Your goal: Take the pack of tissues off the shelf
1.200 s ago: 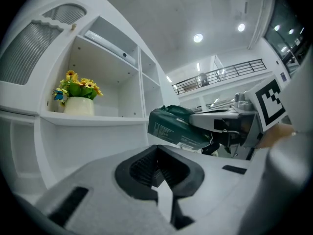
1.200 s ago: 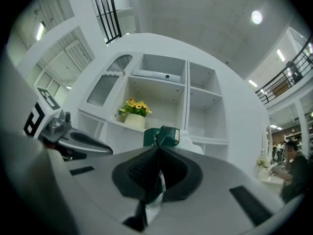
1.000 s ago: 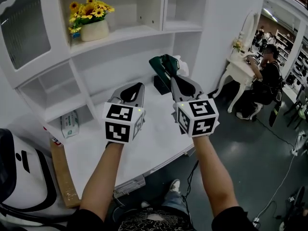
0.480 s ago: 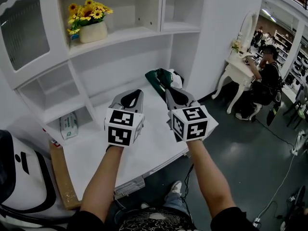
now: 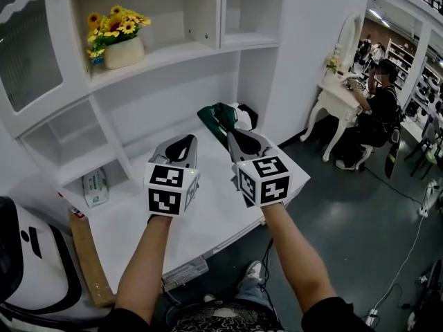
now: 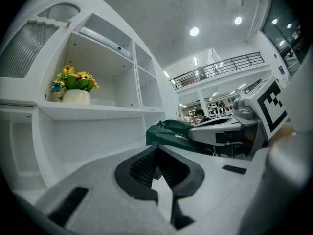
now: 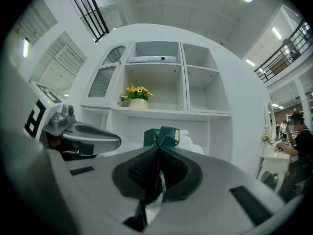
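The pack of tissues (image 5: 95,187) is white with green print. It stands in the low left cubby of the white shelf unit (image 5: 173,54), seen only in the head view. My left gripper (image 5: 181,144) hovers over the white desk top (image 5: 208,209), to the right of the pack and well clear of it. Its jaws are shut and empty in the left gripper view (image 6: 156,151). Beside it my right gripper (image 5: 234,138) is held at the same height. Its jaws are shut with nothing held (image 7: 159,153), pointing toward a green bag (image 7: 164,136).
The green bag (image 5: 218,116) lies at the back of the desk with a white bundle behind it. A pot of yellow flowers (image 5: 123,50) stands on the upper shelf. A cardboard strip (image 5: 86,258) leans by the desk's left end. A person (image 5: 377,109) sits at a dressing table far right.
Both grippers have drifted a little left and lower in the head view, still side by side and shut. The shelf and tissue pack have shifted left in the view too.
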